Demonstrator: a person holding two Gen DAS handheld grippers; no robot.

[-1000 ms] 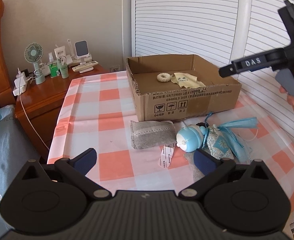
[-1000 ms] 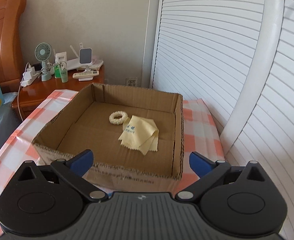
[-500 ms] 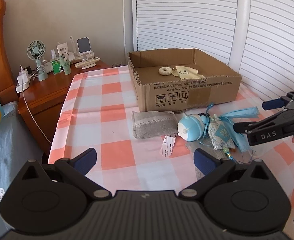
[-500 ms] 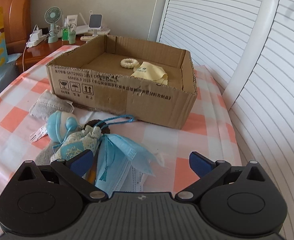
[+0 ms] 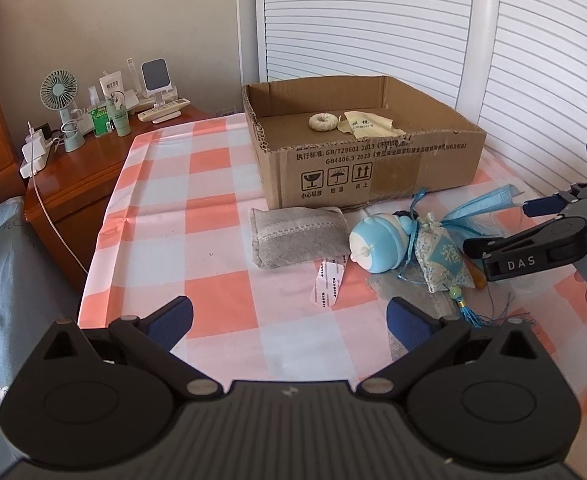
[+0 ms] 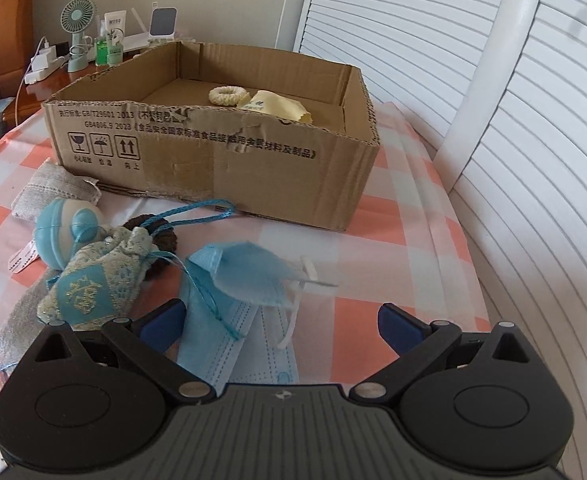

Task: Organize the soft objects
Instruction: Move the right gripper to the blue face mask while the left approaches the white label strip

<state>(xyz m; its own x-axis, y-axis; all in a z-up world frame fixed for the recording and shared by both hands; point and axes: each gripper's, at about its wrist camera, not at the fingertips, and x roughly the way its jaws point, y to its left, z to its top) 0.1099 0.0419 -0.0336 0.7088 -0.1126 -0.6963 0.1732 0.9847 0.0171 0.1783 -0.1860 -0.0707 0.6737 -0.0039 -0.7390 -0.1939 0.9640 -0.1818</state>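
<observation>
An open cardboard box (image 5: pixel 373 168) (image 6: pixel 221 148) stands on the checked tablecloth. It holds a cream scrunchie (image 5: pixel 323 121) (image 6: pixel 227 95) and a yellow cloth (image 5: pixel 369 128) (image 6: pixel 279 106). In front of it lie a grey pouch (image 5: pixel 297 236) (image 6: pixel 53 188), a blue-and-white ball toy (image 5: pixel 379 242) (image 6: pixel 63 228), a blue embroidered sachet (image 5: pixel 441 258) (image 6: pixel 93 284) and blue face masks (image 6: pixel 249 276). My right gripper (image 6: pixel 281 322) (image 5: pixel 505 236) is open, low over the masks. My left gripper (image 5: pixel 289 320) is open and empty above the cloth, nearer than the pouch.
A wooden bedside table (image 5: pixel 73 172) at the left carries a small fan (image 5: pixel 59 108), bottles and a charger. White louvred doors (image 5: pixel 373 20) stand behind and right of the table. A dark scrunchie (image 6: pixel 161 236) lies under the sachet's cord. A white tag (image 5: pixel 329 280) lies by the pouch.
My right gripper has come down from above the box to just over the face masks at the table's right. My left gripper has pulled back slightly and stays open.
</observation>
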